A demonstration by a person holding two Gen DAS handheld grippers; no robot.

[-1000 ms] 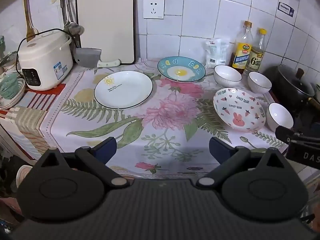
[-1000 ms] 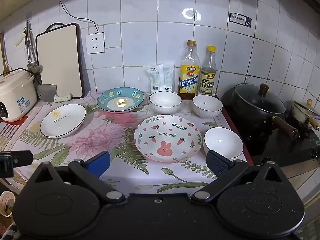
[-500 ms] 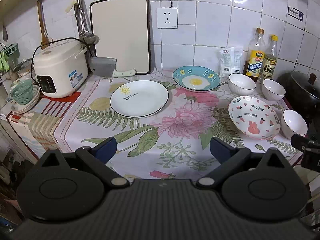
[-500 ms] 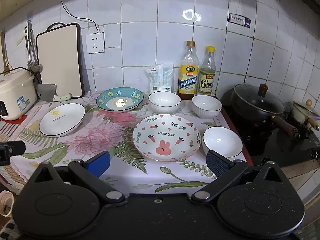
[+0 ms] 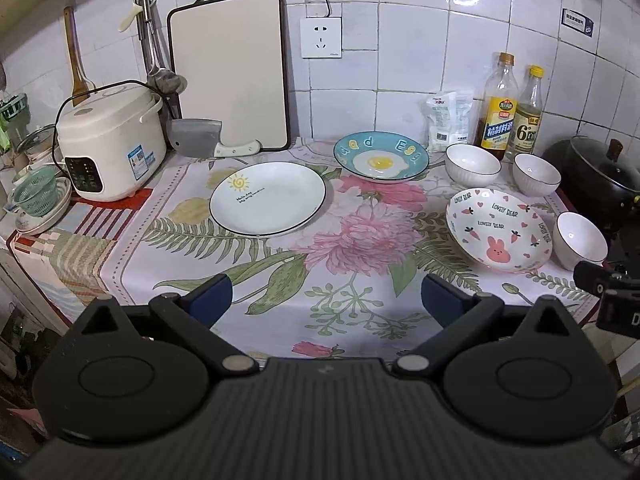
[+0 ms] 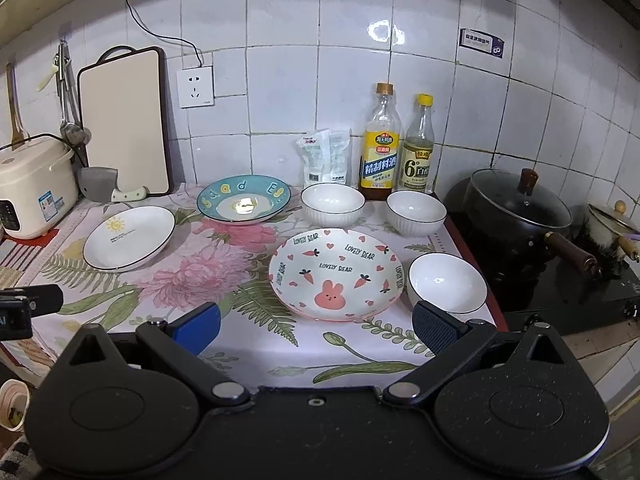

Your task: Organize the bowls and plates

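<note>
Right wrist view puts the right claw (image 6: 316,326), spread and empty, just short of the rabbit plate (image 6: 336,274), which lies flat on the tabletop (image 6: 240,344) straight ahead, nearest white bowl (image 6: 447,283) touching its right. The left claw (image 5: 326,300), also spread, faces the sun plate (image 5: 268,199), farther off.

Both grippers: black housings, round discs, silver screws, blue-padded jaws.
</note>
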